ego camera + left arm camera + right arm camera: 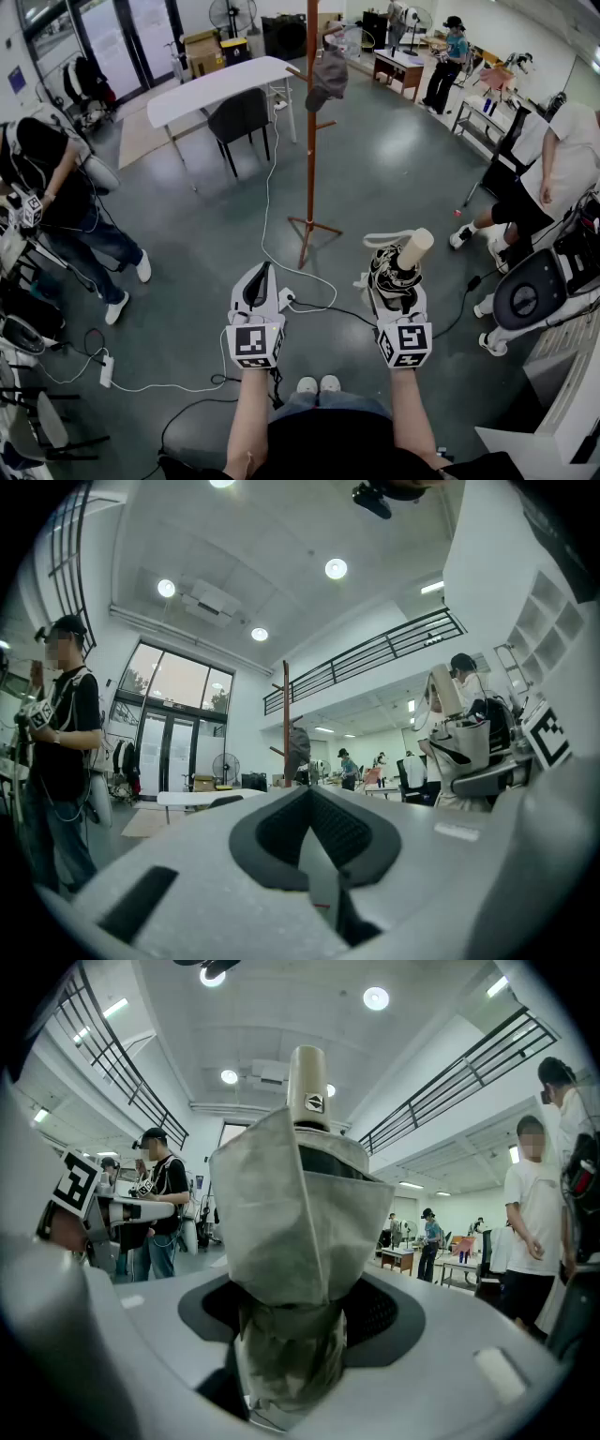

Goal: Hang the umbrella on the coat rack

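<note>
Now, head view: we hold both grippers level ahead of us. The left gripper [262, 274] has its jaws pressed together with nothing between them. The right gripper [397, 286] is clamped on the folded umbrella [389, 265], whose pale handle [415, 248] sticks out past the jaw tips. The coat rack [311, 141] stands on the floor well ahead of both grippers, nearer the left gripper's line, and a dark garment [328, 73] hangs on an upper peg. A white cable [267, 202] runs over the floor from the rack's base back toward the left gripper.

Left gripper view: we see the jaws meeting at a closed seam, empty. The coat rack rises far ahead, slightly left of the jaw line. The right gripper with the umbrella shows off to the right. A person [61, 752] stands at far left.

Right gripper view: the umbrella's bunched fabric fills the gap between the jaws, gripped low, with the handle upright above it. The left gripper shows at the left edge.
</note>
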Demonstrator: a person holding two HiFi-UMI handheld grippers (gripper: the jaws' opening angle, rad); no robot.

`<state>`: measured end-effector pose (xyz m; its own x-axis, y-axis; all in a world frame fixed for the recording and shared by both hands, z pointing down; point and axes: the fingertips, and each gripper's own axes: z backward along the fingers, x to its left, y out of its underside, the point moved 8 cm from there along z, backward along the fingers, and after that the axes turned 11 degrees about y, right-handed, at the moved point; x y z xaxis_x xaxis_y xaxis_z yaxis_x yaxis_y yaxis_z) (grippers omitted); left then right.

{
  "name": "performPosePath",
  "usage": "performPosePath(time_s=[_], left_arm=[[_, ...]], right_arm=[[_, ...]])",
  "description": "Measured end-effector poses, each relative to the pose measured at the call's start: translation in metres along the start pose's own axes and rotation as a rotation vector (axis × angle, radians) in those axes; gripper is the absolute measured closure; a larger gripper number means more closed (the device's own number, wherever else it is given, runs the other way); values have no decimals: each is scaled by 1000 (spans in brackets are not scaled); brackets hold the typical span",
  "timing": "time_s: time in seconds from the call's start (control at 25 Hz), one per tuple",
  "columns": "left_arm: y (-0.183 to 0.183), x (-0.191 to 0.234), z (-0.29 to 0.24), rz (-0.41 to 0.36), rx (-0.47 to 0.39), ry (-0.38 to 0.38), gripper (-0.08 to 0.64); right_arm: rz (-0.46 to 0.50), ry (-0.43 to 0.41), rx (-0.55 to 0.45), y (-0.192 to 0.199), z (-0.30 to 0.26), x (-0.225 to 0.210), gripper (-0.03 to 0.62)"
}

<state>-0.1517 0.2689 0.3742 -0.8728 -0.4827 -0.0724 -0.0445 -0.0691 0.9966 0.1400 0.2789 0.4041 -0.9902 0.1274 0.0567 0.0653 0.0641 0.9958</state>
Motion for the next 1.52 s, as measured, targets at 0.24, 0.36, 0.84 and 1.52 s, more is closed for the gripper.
performPosePath(time_s=[0.24, 0.36, 0.84, 1.52], left_arm=[[-1, 1, 0, -3, 4, 1, 552], [0, 2, 0, -2, 7, 1, 552], [4, 2, -2, -3, 11, 2, 552], [17, 3, -6, 13, 43, -31, 552]], right_arm=[[-1, 0, 3, 0, 0, 1, 301], [-4, 0, 7, 2, -1, 1, 301], [-15, -1, 9, 5, -3, 0, 301], [-29, -60, 18, 13, -10, -9, 293]])
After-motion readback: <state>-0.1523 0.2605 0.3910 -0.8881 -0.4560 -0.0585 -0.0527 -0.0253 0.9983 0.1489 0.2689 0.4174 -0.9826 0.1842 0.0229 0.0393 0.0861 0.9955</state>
